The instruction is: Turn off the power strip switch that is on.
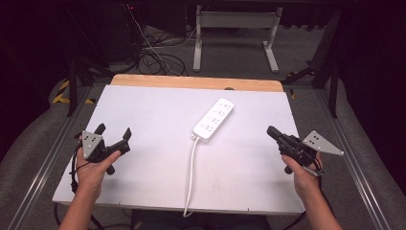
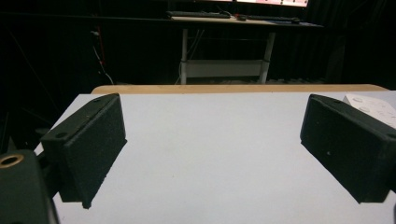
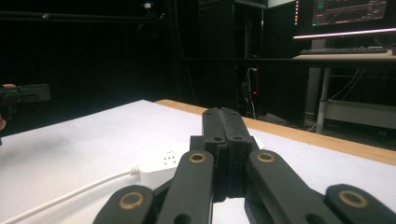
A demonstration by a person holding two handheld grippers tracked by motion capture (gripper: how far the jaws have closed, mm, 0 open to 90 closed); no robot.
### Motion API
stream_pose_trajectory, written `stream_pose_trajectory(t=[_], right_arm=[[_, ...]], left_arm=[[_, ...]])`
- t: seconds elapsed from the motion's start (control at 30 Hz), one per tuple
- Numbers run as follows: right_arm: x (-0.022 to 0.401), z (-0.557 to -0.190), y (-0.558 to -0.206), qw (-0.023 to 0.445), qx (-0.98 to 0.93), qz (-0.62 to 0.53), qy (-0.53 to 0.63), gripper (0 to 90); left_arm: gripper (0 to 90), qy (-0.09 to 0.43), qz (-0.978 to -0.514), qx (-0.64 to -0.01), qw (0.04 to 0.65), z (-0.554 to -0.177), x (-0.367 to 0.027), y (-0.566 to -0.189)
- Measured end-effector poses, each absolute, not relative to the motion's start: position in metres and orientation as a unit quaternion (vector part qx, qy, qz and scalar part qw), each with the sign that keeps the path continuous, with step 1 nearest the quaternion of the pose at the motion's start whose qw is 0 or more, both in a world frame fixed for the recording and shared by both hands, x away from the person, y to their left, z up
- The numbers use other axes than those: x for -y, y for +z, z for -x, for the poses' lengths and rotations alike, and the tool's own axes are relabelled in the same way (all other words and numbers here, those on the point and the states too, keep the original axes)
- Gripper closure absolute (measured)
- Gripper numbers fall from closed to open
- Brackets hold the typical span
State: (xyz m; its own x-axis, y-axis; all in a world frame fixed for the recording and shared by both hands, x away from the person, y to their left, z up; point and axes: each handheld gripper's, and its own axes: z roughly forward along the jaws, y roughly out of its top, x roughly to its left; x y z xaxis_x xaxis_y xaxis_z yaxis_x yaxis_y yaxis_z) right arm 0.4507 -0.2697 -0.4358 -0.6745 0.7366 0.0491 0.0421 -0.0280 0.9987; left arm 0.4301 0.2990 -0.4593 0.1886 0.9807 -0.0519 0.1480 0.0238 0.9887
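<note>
My left tongs [image 1: 114, 135] are wide apart and my right tongs [image 1: 271, 131] are pressed together, both holding nothing. The long white plastic power strip [image 1: 214, 120] lies between them, untouched. All the work is left.

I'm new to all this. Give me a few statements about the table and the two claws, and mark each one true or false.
1. The left claw is open. True.
2. The right claw holds the power strip. False: its jaws are shut on nothing, and it sits apart from the strip.
3. The strip's cable runs toward the person's side of the table. True.
4. A plug sits in one of the strip's sockets. False: no plug is in any socket.
5. The strip lies between the two claws. True.
</note>
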Motion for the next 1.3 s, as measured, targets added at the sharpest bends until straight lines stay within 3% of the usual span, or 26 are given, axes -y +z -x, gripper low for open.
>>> stream_pose_trajectory(t=[0.3,0.57,0.93,1.3], right_arm=[[0.263,-0.450,-0.438,0.262,-0.659,-0.290,0.643,90.0],[0.259,-0.451,-0.439,0.254,-0.665,-0.296,0.637,66.0],[0.253,-0.458,-0.443,0.242,-0.663,-0.333,0.625,11.7],[0.254,-0.458,-0.443,0.273,-0.661,-0.341,0.609,0.4]], left_arm=[[7.4,0.402,-0.570,-0.494,0.518,-0.430,-0.300,-0.459],[7.4,0.402,-0.572,-0.493,0.518,-0.430,-0.299,-0.459],[7.4,0.401,-0.572,-0.493,0.518,-0.430,-0.300,-0.459],[7.4,0.402,-0.573,-0.492,0.518,-0.430,-0.300,-0.459]])
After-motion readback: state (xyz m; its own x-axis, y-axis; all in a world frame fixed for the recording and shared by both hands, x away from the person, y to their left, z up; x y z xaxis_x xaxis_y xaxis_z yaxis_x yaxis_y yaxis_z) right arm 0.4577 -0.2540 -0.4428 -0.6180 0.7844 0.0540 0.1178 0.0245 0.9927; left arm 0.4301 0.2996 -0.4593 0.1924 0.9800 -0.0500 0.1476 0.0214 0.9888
